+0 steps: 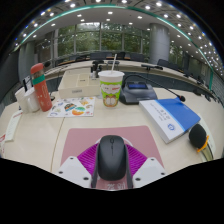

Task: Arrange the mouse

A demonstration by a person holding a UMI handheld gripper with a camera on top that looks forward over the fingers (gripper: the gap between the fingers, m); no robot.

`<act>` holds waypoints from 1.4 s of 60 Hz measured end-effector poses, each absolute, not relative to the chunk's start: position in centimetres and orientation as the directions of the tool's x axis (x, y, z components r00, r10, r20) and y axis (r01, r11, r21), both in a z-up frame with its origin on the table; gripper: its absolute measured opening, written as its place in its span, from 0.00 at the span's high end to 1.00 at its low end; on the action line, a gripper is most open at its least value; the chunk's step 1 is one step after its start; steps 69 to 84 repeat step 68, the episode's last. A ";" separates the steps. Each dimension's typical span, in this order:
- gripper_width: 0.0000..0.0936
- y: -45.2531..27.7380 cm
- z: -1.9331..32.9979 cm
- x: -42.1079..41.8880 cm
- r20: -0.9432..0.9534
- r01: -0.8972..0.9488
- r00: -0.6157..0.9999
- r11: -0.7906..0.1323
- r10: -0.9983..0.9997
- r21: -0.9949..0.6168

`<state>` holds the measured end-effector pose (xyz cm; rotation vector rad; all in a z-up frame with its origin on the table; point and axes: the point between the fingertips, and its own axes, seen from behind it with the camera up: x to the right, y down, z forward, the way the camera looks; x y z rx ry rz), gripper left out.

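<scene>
A dark grey computer mouse [111,158] sits between my two fingers, its nose pointing away from me. My gripper [111,165] is shut on it: both magenta pads [89,160] press against its sides. The mouse is over a pale pink mat [85,136] that lies on the beige table [40,135]. I cannot tell whether the mouse rests on the mat or hangs just above it.
Beyond the mat stands a paper cup [111,87], with a black desk device [135,92] to its right. A blue-and-white book [170,117] and a yellow-black object [199,137] lie to the right. A red bottle [41,87] and a colourful leaflet [72,107] are to the left.
</scene>
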<state>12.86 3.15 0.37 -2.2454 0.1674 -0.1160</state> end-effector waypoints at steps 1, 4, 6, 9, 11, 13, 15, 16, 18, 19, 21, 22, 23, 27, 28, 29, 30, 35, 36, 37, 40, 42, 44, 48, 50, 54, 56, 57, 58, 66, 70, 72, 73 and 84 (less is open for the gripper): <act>0.55 3.1 0.0 12.8 0.020 -0.083 0.987 -0.628 -0.156 -0.774; 0.50 2.8 -0.7 12.8 0.003 -0.095 0.989 -0.640 -0.150 -0.762; 0.44 2.5 -0.9 12.9 0.004 -0.096 0.988 -0.648 -0.151 -0.755; 0.25 1.9 -0.5 13.3 0.021 -0.086 0.988 -0.651 -0.155 -0.754; 0.12 1.5 0.1 13.3 0.031 -0.076 0.988 -0.650 -0.151 -0.756; 0.07 0.9 0.9 13.4 0.042 -0.066 0.988 -0.648 -0.149 -0.759; 0.09 0.2 1.9 13.2 0.045 -0.060 0.988 -0.643 -0.145 -0.764; 0.09 -0.2 2.4 13.1 0.046 -0.059 0.988 -0.640 -0.147 -0.766; 0.09 -1.1 3.7 12.9 0.046 -0.058 0.988 -0.633 -0.146 -0.772; 0.09 -1.7 4.3 12.7 0.045 -0.058 0.988 -0.633 -0.146 -0.772; 0.09 -2.9 5.6 12.4 0.042 -0.061 0.988 -0.628 -0.148 -0.776; 0.09 -3.6 6.3 12.2 0.040 -0.063 0.988 -0.626 -0.150 -0.778; 0.09 -4.3 6.9 12.0 0.037 -0.065 0.988 -0.623 -0.149 -0.780; 0.09 -7.3 9.4 11.1 0.032 -0.062 0.989 -0.613 -0.141 -0.787; 0.08 -8.1 9.9 10.9 0.033 -0.060 0.990 -0.611 -0.140 -0.789; 0.08 -9.0 10.5 10.7 0.035 -0.057 0.990 -0.609 -0.138 -0.791; 0.08 -9.7 11.0 10.5 0.037 -0.054 0.990 -0.608 -0.136 -0.792; 0.08 -13.5 13.4 9.7 0.043 -0.043 0.991 -0.602 -0.129 -0.797; 0.08 -14.2 13.7 9.6 0.047 -0.039 0.991 -0.604 -0.127 -0.796; 0.08 -14.9 14.0 9.5 0.051 -0.037 0.991 -0.606 -0.127 -0.795; 0.08 -17.2 14.8 9.2 0.057 -0.031 0.990 -0.607 -0.126 -0.794; 0.08 -18.3 15.3 8.9 0.054 -0.032 0.991 -0.605 -0.123 -0.796; 0.08 -19.5 15.6 8.7 0.050 -0.034 0.992 -0.606 -0.120 -0.795; 0.08 -21.5 16.1 8.2 0.038 -0.037 0.993 -0.602 -0.112 -0.798; 0.08 -22.2 16.5 8.1 0.039 -0.033 0.994 -0.596 -0.107 -0.802; 0.08 -23.2 16.8 8.4 0.050 -0.022 0.993 -0.591 -0.105 -0.807; 0.08 -23.6 16.8 8.6 0.055 -0.017 0.993 -0.587 -0.104 -0.809; 0.08 -23.8 16.8 8.7 0.059 -0.013 0.993 -0.586 -0.104 -0.810; 0.08 -23.9 16.9 8.8 0.064 -0.008 0.993 -0.587 -0.103 -0.810; 0.09 -24.9 16.7 8.6 0.064 0.004 0.995 -0.589 -0.082 -0.808; 0.08 -24.9 16.7 8.3 0.056 -0.001 0.995 -0.588 -0.079 -0.809; 0.08 -24.9 16.7 8.3 0.056 -0.001 0.995 -0.588 -0.079 -0.809; 0.08 -24.9 16.7 8.3 0.056 -0.001 0.995 -0.588 -0.079 -0.809; 0.08 -24.9 16.7 8.3 0.056 -0.001 0.995 -0.588 -0.079 -0.809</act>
